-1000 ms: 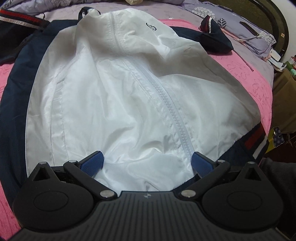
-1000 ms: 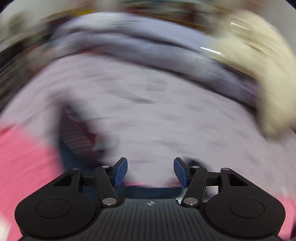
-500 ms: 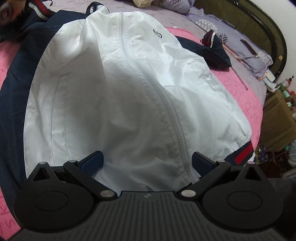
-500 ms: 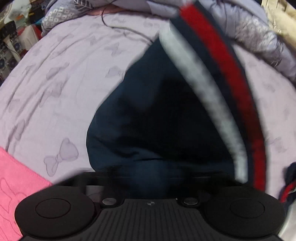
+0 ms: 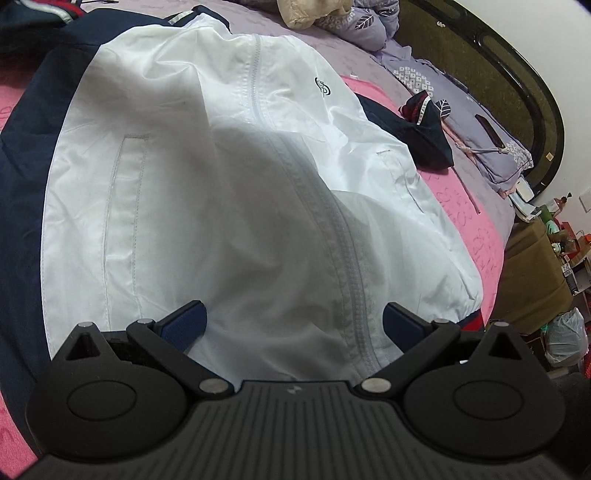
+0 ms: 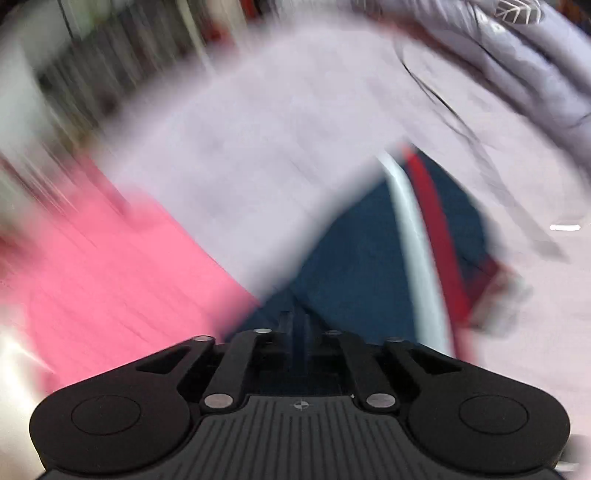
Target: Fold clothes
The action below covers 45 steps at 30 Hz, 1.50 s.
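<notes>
A white zip jacket (image 5: 229,192) with navy sides and sleeves lies spread front-up on the bed. My left gripper (image 5: 293,321) is open and hovers over the jacket's bottom hem, beside the zipper. One navy sleeve end (image 5: 428,129) with a red and white cuff lies at the right of the jacket. In the blurred right wrist view, my right gripper (image 6: 297,328) is shut on the other navy sleeve (image 6: 369,258), which has a white and red stripe.
A pink blanket (image 5: 476,221) lies under the jacket on a lilac sheet (image 6: 258,129). Pillows (image 5: 491,147) and a beige bundle (image 5: 310,13) sit by the dark headboard (image 5: 517,74). A cluttered bedside stand (image 5: 546,258) is at the right.
My left gripper has moved in over the jacket and stays open. My right gripper has closed on the navy sleeve and swings it fast, which blurs the view.
</notes>
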Motion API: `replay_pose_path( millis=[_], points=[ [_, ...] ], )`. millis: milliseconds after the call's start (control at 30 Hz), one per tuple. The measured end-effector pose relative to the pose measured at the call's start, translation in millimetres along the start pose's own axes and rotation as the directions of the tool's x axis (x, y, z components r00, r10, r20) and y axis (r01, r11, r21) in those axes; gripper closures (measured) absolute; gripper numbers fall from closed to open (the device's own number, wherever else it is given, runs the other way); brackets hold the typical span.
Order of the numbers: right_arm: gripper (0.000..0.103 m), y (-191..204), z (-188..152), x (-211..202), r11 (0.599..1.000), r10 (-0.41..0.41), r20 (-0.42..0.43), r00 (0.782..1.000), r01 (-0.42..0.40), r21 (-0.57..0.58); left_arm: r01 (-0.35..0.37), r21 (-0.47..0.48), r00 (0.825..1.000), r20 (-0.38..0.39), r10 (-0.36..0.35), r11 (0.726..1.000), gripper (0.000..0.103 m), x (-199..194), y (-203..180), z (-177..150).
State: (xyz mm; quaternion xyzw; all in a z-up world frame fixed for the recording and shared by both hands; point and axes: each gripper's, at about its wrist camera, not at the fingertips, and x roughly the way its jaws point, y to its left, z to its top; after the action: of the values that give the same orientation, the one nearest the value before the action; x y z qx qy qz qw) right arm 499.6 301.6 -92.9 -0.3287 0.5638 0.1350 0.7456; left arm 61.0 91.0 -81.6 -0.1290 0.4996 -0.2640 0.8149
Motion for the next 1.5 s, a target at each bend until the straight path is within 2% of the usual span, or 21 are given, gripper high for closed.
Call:
replay_pose_path(
  millis=[67, 100, 167, 233, 333, 400, 433, 467, 567, 700, 800, 833, 900, 967, 1067, 1133, 1200, 1300, 1333, 1433, 1500],
  points=[
    [0.079, 18.8, -10.4, 15.6, 0.931, -0.326, -0.016, 0.945, 0.319, -0.176, 0.003, -0.001, 1.000, 0.006, -0.003, 1.000, 0.001, -0.3, 0.6, -0.6],
    [0.074, 23.2, -16.1, 10.6, 0.903, -0.382, 0.039, 0.923, 0.382, -0.197, 0.006, -0.005, 1.000, 0.011, -0.005, 1.000, 0.001, -0.5, 1.3, -0.9],
    [0.047, 28.2, -16.9, -18.6, 0.951, -0.266, 0.149, 0.953, 0.284, -0.123, 0.013, -0.014, 1.000, 0.022, -0.012, 1.000, 0.001, -1.1, 3.1, -1.7],
    [0.020, 36.6, -4.6, -41.2, 0.995, -0.081, 0.215, 0.973, 0.093, -0.046, 0.016, -0.013, 1.000, 0.024, -0.016, 1.000, 0.001, -1.7, 3.7, -1.9],
    [0.010, 65.1, 25.3, -24.7, 1.000, -0.004, 0.196, 0.981, 0.002, 0.010, 0.020, -0.014, 0.999, 0.025, -0.020, 1.000, 0.001, -2.3, 4.4, -1.7],
    [0.035, 77.4, 34.5, 10.3, 0.993, -0.117, 0.128, 0.985, 0.113, 0.041, 0.021, -0.015, 1.000, 0.024, -0.020, 1.000, 0.001, -2.5, 4.7, -1.2],
    [0.082, 71.7, 36.8, 26.7, 0.985, -0.155, 0.079, 0.985, 0.148, 0.089, 0.021, -0.015, 1.000, 0.023, -0.021, 1.000, 0.001, -2.5, 4.6, -0.9],
    [0.095, 57.9, 33.8, 32.9, 0.974, -0.150, 0.048, 0.988, 0.139, 0.179, 0.022, -0.015, 0.999, 0.024, -0.021, 1.000, 0.001, -2.7, 4.5, -1.2],
    [0.098, 2.8, 2.1, 13.7, 0.934, -0.112, 0.068, 0.991, 0.081, 0.349, 0.020, -0.002, 0.999, 0.034, -0.020, 1.000, 0.001, -2.7, 3.5, -3.6],
    [0.098, -66.9, -79.6, -29.3, 0.906, -0.231, 0.063, 0.971, 0.191, 0.377, 0.015, 0.022, 0.999, 0.048, -0.016, 1.000, 0.001, -2.3, 1.6, -6.7],
    [0.081, -115.6, -135.9, -14.4, 0.859, -0.323, -0.149, 0.934, 0.356, 0.367, 0.011, 0.033, 0.999, 0.046, -0.013, 0.999, 0.001, -1.9, 0.3, -6.6],
    [0.066, -129.6, -154.1, -4.0, 0.846, -0.332, -0.237, 0.913, 0.400, 0.353, 0.012, 0.034, 0.999, 0.045, -0.014, 0.999, 0.001, -2.1, 0.6, -6.8],
    [0.056, -147.1, -183.6, 2.0, 0.823, -0.344, -0.313, 0.885, 0.445, 0.353, 0.013, 0.033, 0.999, 0.045, -0.014, 0.999, 0.001, -2.8, 1.2, -7.1],
    [0.036, -150.3, -198.1, -9.0, 0.791, -0.395, -0.274, 0.877, 0.476, 0.384, 0.009, 0.036, 0.999, 0.045, -0.011, 0.999, 0.001, -3.0, 0.9, -7.2],
    [0.036, -135.4, -194.3, -30.7, 0.760, -0.512, -0.132, 0.849, 0.519, 0.392, 0.000, 0.049, 0.999, 0.040, -0.002, 0.999, 0.001, -3.3, -0.8, -7.4],
    [0.033, -123.4, -182.7, -35.6, 0.800, -0.516, -0.035, 0.856, 0.496, 0.339, -0.004, 0.057, 0.999, 0.040, 0.002, 0.998, 0.001, -3.4, -1.5, -7.8],
    [0.032, -116.5, -162.0, -21.1, 0.862, -0.447, 0.008, 0.894, 0.429, 0.271, -0.009, 0.064, 0.999, 0.039, 0.007, 0.998, 0.001, -3.2, -2.5, -8.4],
    [0.032, -109.7, -122.3, 19.6, 0.900, -0.384, -0.022, 0.923, 0.379, 0.215, -0.014, 0.068, 0.999, 0.038, 0.012, 0.998, 0.001, -3.0, -3.4, -8.1],
    [0.035, -111.0, -113.3, 38.0, 0.902, -0.386, -0.050, 0.921, 0.388, 0.187, -0.015, 0.069, 0.999, 0.038, 0.012, 0.998, 0.001, -2.9, -3.6, -8.0],
    [0.093, -127.0, -100.1, 87.0, 0.890, -0.366, -0.189, 0.911, 0.402, 0.216, -0.013, 0.063, 0.999, 0.039, 0.011, 0.998, 0.001, -3.2, -3.3, -8.0],
    [0.095, -139.0, -96.3, 88.2, 0.862, -0.332, -0.213, 0.919, 0.387, 0.327, -0.009, 0.058, 0.999, 0.040, 0.007, 0.998, 0.001, -2.8, -2.8, -7.4]
  ],
)
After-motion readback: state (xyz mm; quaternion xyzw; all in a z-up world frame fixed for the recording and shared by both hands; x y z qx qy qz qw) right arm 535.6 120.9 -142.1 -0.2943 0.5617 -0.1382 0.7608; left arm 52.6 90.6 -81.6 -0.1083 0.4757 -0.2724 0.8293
